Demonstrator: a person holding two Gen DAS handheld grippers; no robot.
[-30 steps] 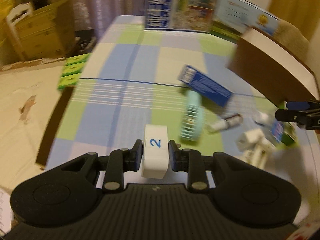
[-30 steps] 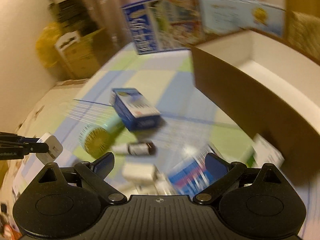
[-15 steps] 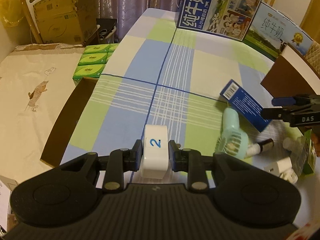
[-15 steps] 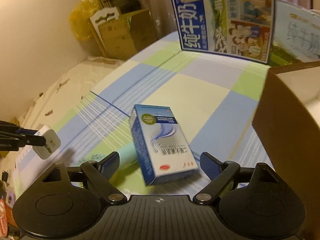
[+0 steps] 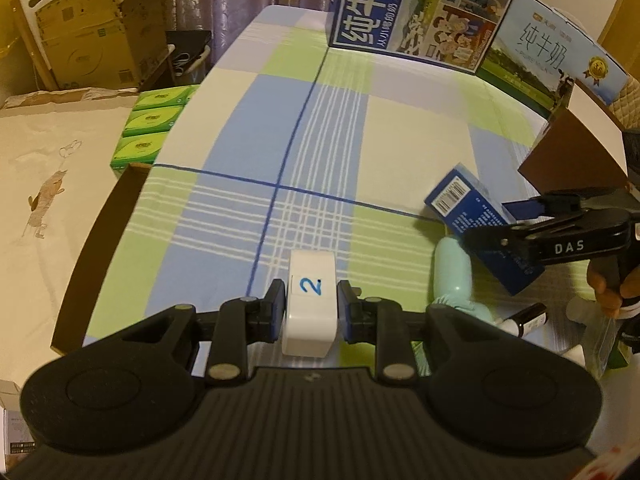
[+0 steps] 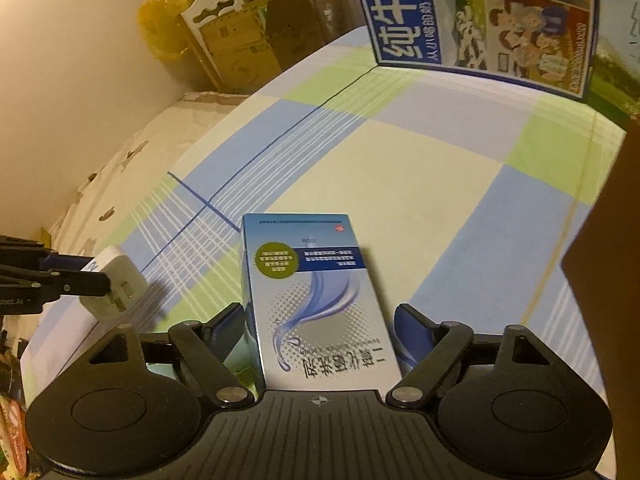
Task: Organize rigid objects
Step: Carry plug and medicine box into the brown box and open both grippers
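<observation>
My left gripper is shut on a white plug-like block marked with a blue "2", held just above the checked tablecloth. The right wrist view shows that block at the far left, in the left gripper. My right gripper straddles a blue and silver carton lying on the cloth. Its jaws are closing, with a small gap still showing at the right pad. In the left wrist view the right gripper sits over the same carton.
A mint hand fan and a small dark-capped bottle lie beside the carton. An open brown box stands at the right, with milk cartons along the far edge. Green tissue packs sit off the table's left side.
The right gripper came down and forward over the blue carton, and its jaws narrowed around it. The left gripper drifted across the table, still holding the white block.
</observation>
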